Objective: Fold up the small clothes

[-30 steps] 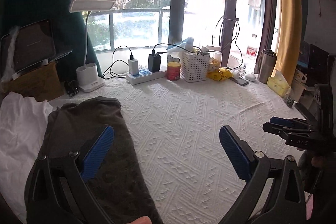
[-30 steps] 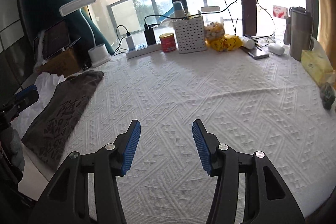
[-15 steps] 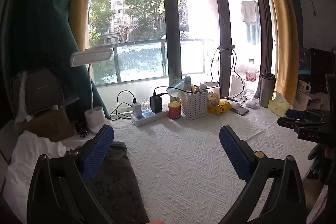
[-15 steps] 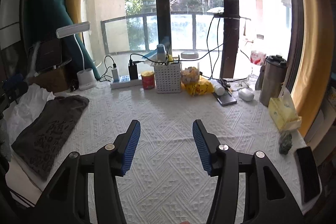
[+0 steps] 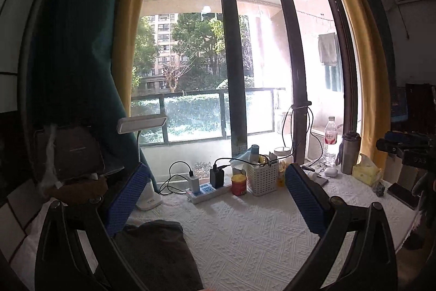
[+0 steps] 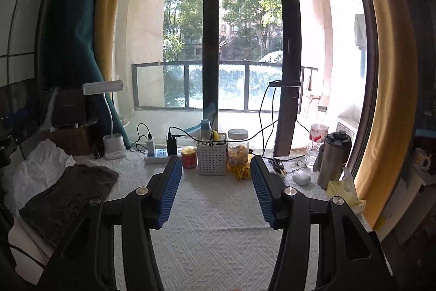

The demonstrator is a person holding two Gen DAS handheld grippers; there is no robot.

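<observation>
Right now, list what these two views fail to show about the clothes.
- Dark garment, left wrist view: near end hidden behind the left gripper and cut by the bottom edge.
- Dark garment, right wrist view: near edge behind the right gripper.
- White cloth: a garment or not, cannot tell.

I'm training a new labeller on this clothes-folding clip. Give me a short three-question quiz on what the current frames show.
1. True or false: the right gripper is clamped on the dark brown garment.
2. Multiple choice: the red can stands (A) left of the white basket, (B) inside it, (C) on the garment.
3. Fill in: the garment lies partly on a ___ cloth at the left edge of the table.

Key: 1 false, both it and the left gripper are open and hold nothing; 2 A; 3 white.
</observation>
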